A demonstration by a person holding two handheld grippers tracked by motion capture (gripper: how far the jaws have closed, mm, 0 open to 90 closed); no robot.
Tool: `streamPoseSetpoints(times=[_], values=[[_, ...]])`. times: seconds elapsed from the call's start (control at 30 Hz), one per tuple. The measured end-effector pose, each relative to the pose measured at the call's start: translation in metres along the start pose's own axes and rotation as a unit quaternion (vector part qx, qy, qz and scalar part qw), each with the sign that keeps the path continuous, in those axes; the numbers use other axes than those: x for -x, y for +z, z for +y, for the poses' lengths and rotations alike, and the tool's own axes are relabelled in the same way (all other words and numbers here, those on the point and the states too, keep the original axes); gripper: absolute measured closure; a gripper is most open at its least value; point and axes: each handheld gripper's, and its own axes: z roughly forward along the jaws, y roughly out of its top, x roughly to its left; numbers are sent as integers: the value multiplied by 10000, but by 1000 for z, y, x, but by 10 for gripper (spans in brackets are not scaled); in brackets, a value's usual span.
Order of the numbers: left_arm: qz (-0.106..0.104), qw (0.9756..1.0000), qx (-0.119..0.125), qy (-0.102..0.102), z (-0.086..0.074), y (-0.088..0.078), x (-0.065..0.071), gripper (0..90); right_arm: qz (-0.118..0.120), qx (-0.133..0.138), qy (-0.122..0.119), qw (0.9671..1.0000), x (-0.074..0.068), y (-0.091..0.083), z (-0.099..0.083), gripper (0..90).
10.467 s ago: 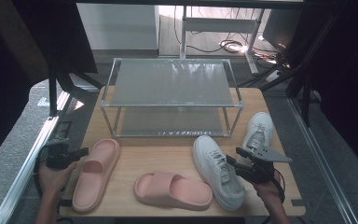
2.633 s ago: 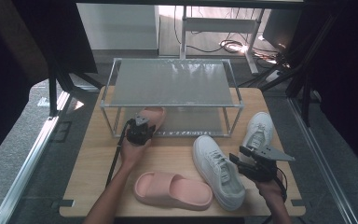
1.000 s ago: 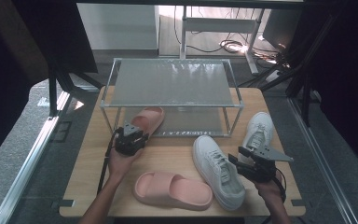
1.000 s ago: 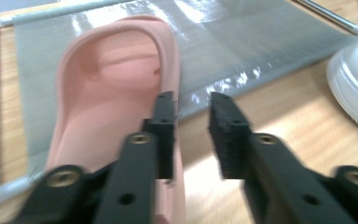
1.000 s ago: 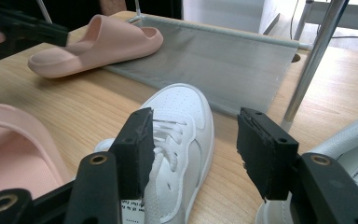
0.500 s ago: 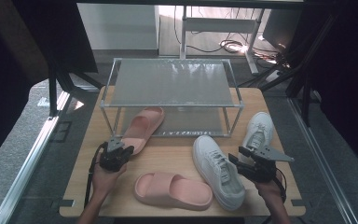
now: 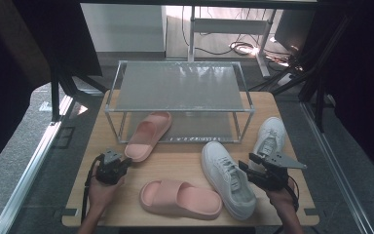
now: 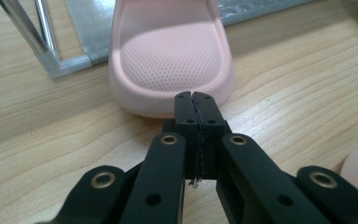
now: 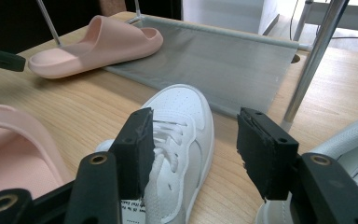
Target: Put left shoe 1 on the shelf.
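We see the left tool (image 7: 118,164) low over the wooden worktop (image 7: 185,163), on its left part, with the two jaws pressed fully together and nothing between them. In the left gripper view the closed tips sit just in front of the heel of the pink slipper (image 8: 170,56), very near to it; we cannot tell if they touch it. This slipper lies at an angle, its front part on the grey lower shelf of the metal rack (image 7: 111,105) and its heel out on the bare wood, just beside the rack's front left post.

The second pink slipper (image 7: 180,198) lies flat near the front edge of the worktop, between the two hands and apart from the left tool.

The right tool (image 7: 245,167) is held at the right side, its jaws standing wide with nothing gripped. It is just beside the white sneaker (image 7: 227,177), and in the right gripper view this sneaker's toe shows between the open jaws but behind them, without contact to the pads. Another white sneaker (image 7: 270,138) lies further right, close to the front right post of the rack.

The rack's posts and its low front bar stand between the shoes on the worktop and the lower shelf. The upper shelf of the rack carries nothing.
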Motion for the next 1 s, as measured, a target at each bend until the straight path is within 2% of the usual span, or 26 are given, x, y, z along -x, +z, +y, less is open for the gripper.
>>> streamPoseSetpoints(times=[0.37,1.0], values=[[18,10000,-82,-7,-2,6,-5,900,-8,2,0,10000,0,0,0,461],[-50,9999,-73,55,3,13,1,899,9,-20,6,10000,0,1,0,461]])
